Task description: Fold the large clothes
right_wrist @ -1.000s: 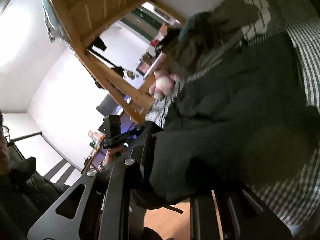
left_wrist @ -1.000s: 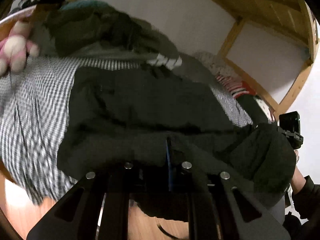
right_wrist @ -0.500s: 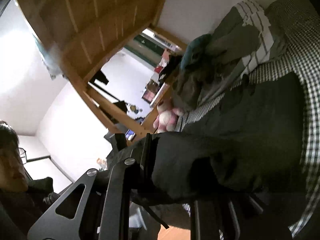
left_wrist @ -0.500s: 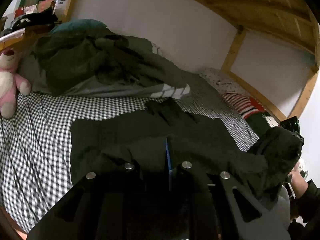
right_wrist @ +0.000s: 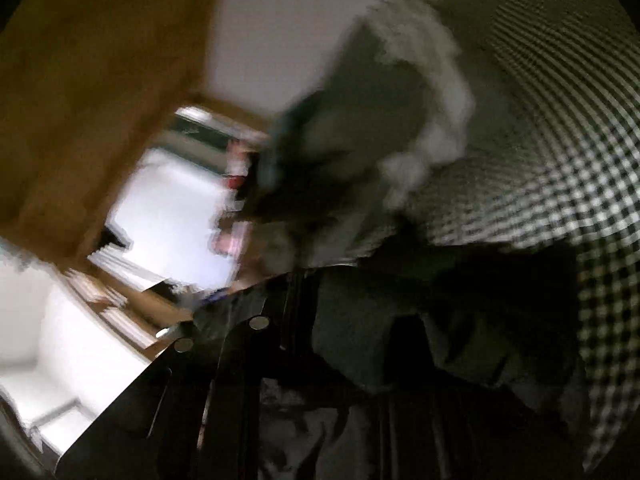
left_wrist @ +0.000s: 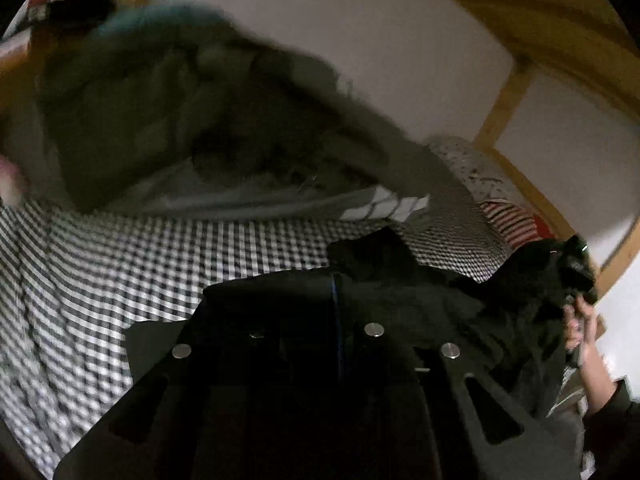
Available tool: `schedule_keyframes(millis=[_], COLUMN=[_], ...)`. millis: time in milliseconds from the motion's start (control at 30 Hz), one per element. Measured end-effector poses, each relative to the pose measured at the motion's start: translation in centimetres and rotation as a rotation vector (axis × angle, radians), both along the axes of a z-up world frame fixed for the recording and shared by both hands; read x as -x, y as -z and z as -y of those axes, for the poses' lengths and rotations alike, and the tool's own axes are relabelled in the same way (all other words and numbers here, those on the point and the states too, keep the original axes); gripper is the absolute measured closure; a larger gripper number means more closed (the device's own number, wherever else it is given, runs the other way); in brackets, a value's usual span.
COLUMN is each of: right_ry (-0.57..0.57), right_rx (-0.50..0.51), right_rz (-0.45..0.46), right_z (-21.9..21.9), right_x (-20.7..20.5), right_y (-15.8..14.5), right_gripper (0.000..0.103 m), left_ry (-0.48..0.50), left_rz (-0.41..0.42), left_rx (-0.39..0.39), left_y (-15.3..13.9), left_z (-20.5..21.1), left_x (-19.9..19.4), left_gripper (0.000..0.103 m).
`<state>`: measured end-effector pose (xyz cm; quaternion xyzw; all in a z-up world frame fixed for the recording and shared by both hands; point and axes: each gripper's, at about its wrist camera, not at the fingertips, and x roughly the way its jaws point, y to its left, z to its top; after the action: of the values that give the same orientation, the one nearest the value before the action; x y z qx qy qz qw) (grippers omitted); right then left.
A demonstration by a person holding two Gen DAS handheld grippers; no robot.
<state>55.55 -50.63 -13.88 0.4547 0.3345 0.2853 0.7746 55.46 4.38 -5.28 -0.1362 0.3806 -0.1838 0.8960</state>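
A large black garment [left_wrist: 420, 300] hangs between both grippers above the checked bed sheet [left_wrist: 120, 264]. My left gripper [left_wrist: 335, 280] is shut on the garment's near edge, and the cloth covers its fingers. My right gripper shows at the far right of the left wrist view [left_wrist: 576, 268], wrapped in the cloth's other end, with the hand below it. In the blurred right wrist view my right gripper [right_wrist: 304, 280] is shut on the black garment [right_wrist: 460, 312], which drapes over its fingers.
A heap of dark green clothes and bedding [left_wrist: 180, 120] lies at the back of the bed by the white wall. A striped red and white item [left_wrist: 512, 220] lies at the right. Wooden bunk posts [left_wrist: 500, 104] frame the bed. A checked sheet [right_wrist: 560, 160] fills the right wrist view's right side.
Both grippers have lifted and drawn the black garment toward the bed's near edge. More checked sheet shows now. Both views are blurred by fast motion.
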Motion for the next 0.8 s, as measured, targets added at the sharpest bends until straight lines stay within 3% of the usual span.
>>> schedule_keyframes(millis=[67, 133, 233, 333, 367, 400, 433, 533, 567, 633, 733, 800], right_ry=[0.042, 0.058, 0.038, 0.024, 0.022, 0.018, 0.012, 0.005, 0.007, 0.009, 0.009, 0.022], right_rx=[-0.024, -0.017, -0.017, -0.052, -0.065, -0.070, -0.070, -0.060, -0.048, -0.021, 0.001, -0.006], right_rz=[-0.162, -0.247, -0.311, -0.353, -0.368, -0.369, -0.369, -0.385, -0.381, -0.377, -0.387, -0.401], right_z=[0.3, 0.3, 0.1, 0.4, 0.5, 0.6, 0.9, 1.0, 0.9, 0.4, 0.1, 0.1], right_x=[-2.9, -5.1, -7.8, -9.3, -9.6, -9.9, -10.0, -10.3, -10.2, -10.3, -10.6, -10.5], right_y=[2.3, 3.8, 5.3, 6.6, 6.9, 7.0, 7.2, 7.4, 7.2, 6.8, 6.3, 6.0], right_gripper=[0.087, 0.087, 0.087, 0.087, 0.087, 0.087, 0.087, 0.087, 0.087, 0.087, 0.087, 0.087], left_ry=[0.002, -0.001, -0.009, -0.003, -0.005, 0.001, 0.038, 0.029, 0.050, 0.130, 0.277, 0.330], left_rz=[-0.100, -0.158, -0.218, -0.252, -0.245, -0.224, -0.164, 0.078, 0.111, 0.106, 0.004, -0.023], left_rx=[0.047, 0.084, 0.150, 0.321, 0.383, 0.421, 0.484, 0.537, 0.549, 0.471, 0.313, 0.096], left_y=[1.9, 3.6, 5.4, 6.3, 6.0, 5.4, 4.0, -1.2, -2.3, -4.5, -4.1, -1.9], left_z=[-0.4, -0.9, -1.7, -3.5, -4.3, -4.9, -5.3, -6.7, -6.7, -4.5, 2.0, 8.4], left_x=[-2.9, -5.0, -6.6, -7.4, -7.4, -7.2, -6.6, -3.6, -2.9, -1.9, -1.1, -0.6], left_gripper=[0.086, 0.086, 0.085, 0.076, 0.069, 0.032, 0.002, 0.006, 0.006, 0.006, 0.006, 0.006])
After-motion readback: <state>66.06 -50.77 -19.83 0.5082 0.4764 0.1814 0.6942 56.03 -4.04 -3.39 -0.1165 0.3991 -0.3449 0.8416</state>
